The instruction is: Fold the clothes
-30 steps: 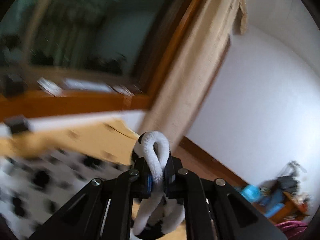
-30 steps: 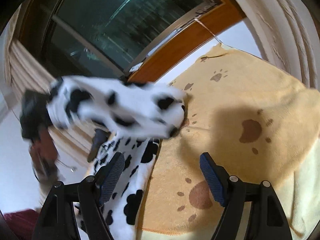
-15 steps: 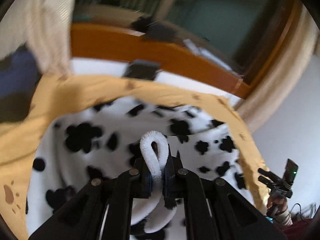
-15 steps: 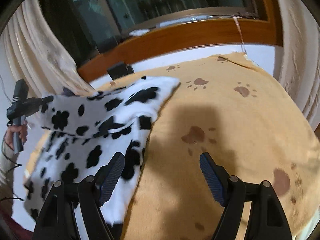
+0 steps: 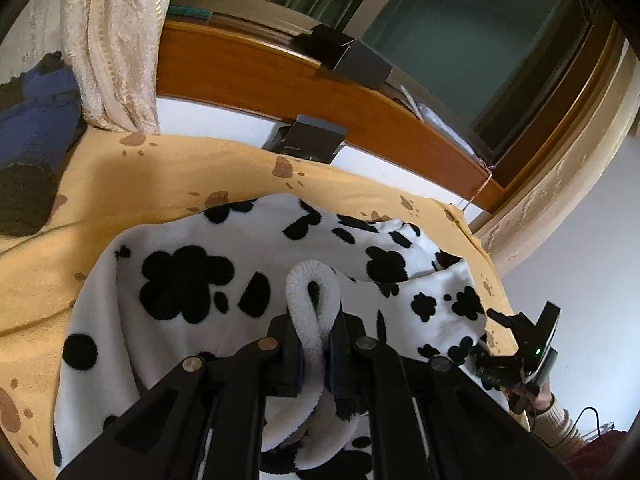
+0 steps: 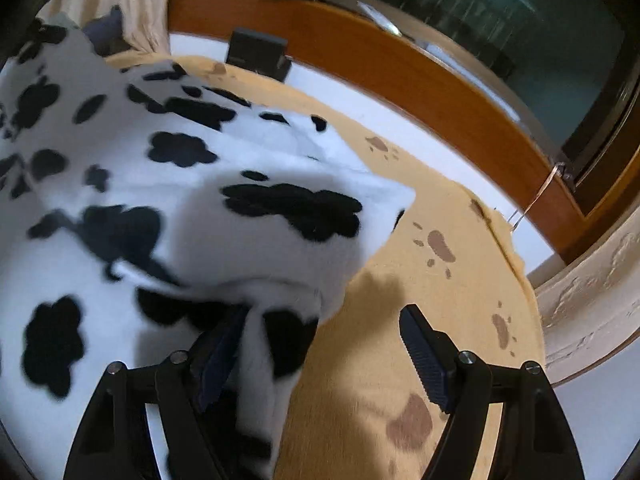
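The left gripper [image 5: 314,344] is clamped on a looped white edge of the cow-print fleece garment [image 5: 192,276], which spreads ahead of it over the yellow paw-print blanket [image 5: 100,184]. The right gripper [image 6: 320,348] stands wide, gripping nothing; a garment corner overlaps its left finger [image 6: 218,354]

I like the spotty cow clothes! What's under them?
The cow-spotted garment lies on a yellow paw-print blanket. Whatever is beneath the blanket is covered.
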